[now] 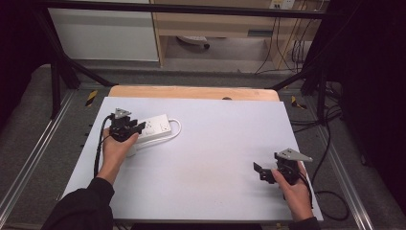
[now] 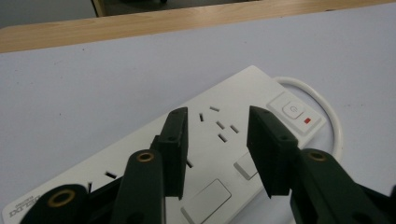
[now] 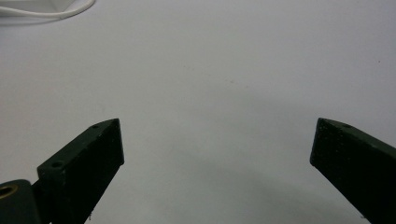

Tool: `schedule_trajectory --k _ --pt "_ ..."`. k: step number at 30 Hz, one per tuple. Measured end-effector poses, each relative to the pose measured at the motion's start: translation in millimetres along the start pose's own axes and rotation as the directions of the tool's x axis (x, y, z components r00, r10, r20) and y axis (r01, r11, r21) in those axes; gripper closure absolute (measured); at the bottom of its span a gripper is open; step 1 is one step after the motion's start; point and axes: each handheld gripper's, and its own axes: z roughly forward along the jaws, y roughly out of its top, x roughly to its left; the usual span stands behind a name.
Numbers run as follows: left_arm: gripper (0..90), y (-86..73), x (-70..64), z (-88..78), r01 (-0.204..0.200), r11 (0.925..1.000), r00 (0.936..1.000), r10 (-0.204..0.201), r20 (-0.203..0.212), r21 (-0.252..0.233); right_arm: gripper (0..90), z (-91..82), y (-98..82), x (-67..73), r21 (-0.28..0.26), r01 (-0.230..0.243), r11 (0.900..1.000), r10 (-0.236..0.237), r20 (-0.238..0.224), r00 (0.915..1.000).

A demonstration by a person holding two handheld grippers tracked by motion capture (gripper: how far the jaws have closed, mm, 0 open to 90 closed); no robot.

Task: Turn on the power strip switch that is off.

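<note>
- Counter (image 1: pixel 215 143): I see a pale grey-white sheet across the top, with a strip of bare wood along the far edge.
- Power strip (image 1: pixel 155 127): white, lying flat on the left far part of the counter. In my left gripper view its face (image 2: pixel 205 154) carries several socket slots, two blank rectangular covers, and at the far end a switch (image 2: pixel 293 109) with a small red mark beside it.
- Cord (image 1: pixel 176 130): white, looping out from the switch end of the power strip and curving back along its near side. A stretch of it also shows at the top left corner of my right gripper view (image 3: pixel 51 13).
- Left tongs (image 1: pixel 128 128): held in my left hand (image 1: pixel 115 146) directly over the power strip. In my left gripper view (image 2: pixel 219 154) the jaws stand partly apart above the strip's face, with sockets visible between them; they grip nothing. Whether the tips touch the strip I cannot tell.
- Right tongs (image 1: pixel 261 171): held in my right hand (image 1: pixel 293 189) at the near right of the counter, well apart from the power strip, pointing leftward. In my right gripper view (image 3: pixel 217 154) the jaws are spread wide over bare counter and hold nothing.
- Frame (image 1: pixel 191 8): dark metal bars surround the counter; grey carpeted floor lies beyond.
</note>
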Motion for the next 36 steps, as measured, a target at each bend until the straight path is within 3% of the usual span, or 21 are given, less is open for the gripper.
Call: schedule_trajectory --k 17,26,29,36 --pt "38.1 0.1 2.5 -0.1 0.057 0.9983 0.998 -0.057 0.028 -0.003 3.2 -0.3 0.1 0.0 0.0 0.004 1.0 -0.004 -0.001 1.0" --pt "9.2 1.9 8.1 -3.6 0.123 0.9917 0.9922 -0.123 0.019 -0.035 3.2 -0.3 0.1 -0.1 0.0 0.005 1.0 -0.005 0.0 1.0" --pt "9.0 2.8 10.0 -6.4 0.166 0.9854 0.9856 -0.164 0.042 -0.04 3.0 -0.4 0.3 -0.1 -0.002 0.003 1.0 -0.003 -0.003 1.0" --pt "8.1 6.1 10.7 -16.8 0.154 0.9838 0.9879 -0.151 0.035 -0.092 2.7 -1.2 0.5 -0.3 -0.008 0.004 1.0 -0.004 -0.001 1.0"
